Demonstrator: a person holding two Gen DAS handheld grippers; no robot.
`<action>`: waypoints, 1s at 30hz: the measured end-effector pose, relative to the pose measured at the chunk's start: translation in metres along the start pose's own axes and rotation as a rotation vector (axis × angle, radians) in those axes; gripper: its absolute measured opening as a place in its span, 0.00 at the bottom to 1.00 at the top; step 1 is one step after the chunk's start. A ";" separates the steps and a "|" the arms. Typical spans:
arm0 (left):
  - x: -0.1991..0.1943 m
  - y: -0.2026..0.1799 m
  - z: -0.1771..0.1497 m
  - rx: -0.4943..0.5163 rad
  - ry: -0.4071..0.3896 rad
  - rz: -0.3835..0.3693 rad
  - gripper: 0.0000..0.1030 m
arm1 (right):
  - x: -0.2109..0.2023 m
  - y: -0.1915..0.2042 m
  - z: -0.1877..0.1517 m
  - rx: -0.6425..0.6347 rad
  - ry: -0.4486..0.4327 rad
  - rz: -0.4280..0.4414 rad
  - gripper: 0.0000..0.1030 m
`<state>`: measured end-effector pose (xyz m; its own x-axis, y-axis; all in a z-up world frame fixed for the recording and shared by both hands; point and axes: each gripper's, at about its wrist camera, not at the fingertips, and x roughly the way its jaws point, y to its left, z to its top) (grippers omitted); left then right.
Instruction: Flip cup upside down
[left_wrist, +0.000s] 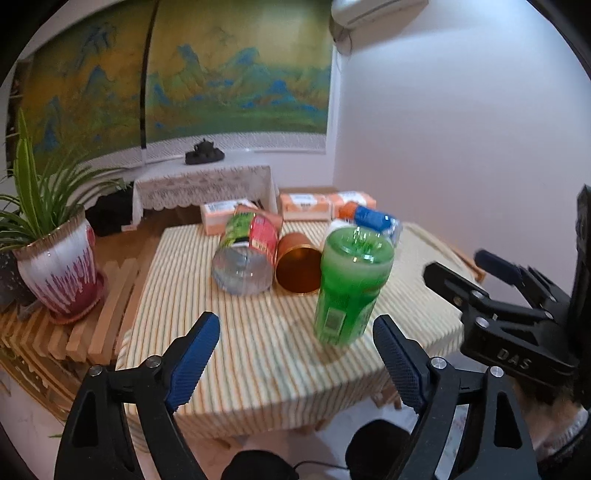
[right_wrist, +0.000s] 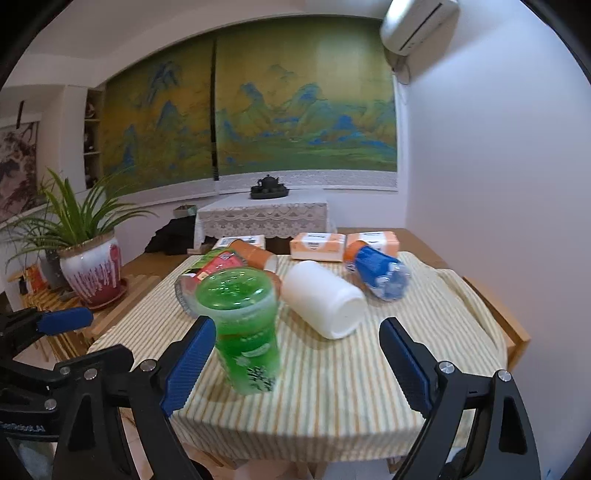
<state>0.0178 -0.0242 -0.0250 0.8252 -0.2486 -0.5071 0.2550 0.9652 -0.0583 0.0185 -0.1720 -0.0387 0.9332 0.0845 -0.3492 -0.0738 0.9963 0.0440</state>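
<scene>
A green translucent cup (left_wrist: 349, 286) stands on the striped tablecloth (left_wrist: 258, 354), its base up and wider end down; it also shows in the right wrist view (right_wrist: 242, 325). My left gripper (left_wrist: 295, 365) is open and empty, just in front of the cup. My right gripper (right_wrist: 295, 369) is open and empty, with the cup beside its left finger; it also shows at the right of the left wrist view (left_wrist: 480, 269).
Lying on the cloth are a clear cup with a red-green label (left_wrist: 245, 256), an orange cup (left_wrist: 297, 264), a white cup (right_wrist: 325, 302) and a blue-labelled cup (right_wrist: 380, 273). Orange tissue packs (right_wrist: 317, 246) sit behind. A potted plant (left_wrist: 55, 266) stands left on a slatted bench.
</scene>
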 end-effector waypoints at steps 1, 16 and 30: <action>-0.001 -0.002 0.000 -0.005 -0.007 0.003 0.85 | -0.003 -0.003 0.001 0.004 0.001 -0.009 0.85; 0.003 -0.018 -0.012 -0.052 0.009 0.039 0.94 | -0.032 -0.026 -0.008 0.049 0.043 -0.079 0.85; -0.031 -0.020 -0.021 -0.065 -0.156 0.193 1.00 | -0.048 -0.023 -0.007 0.058 -0.021 -0.106 0.91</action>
<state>-0.0232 -0.0339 -0.0262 0.9246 -0.0637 -0.3757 0.0562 0.9979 -0.0308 -0.0272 -0.1984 -0.0299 0.9418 -0.0226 -0.3355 0.0459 0.9970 0.0617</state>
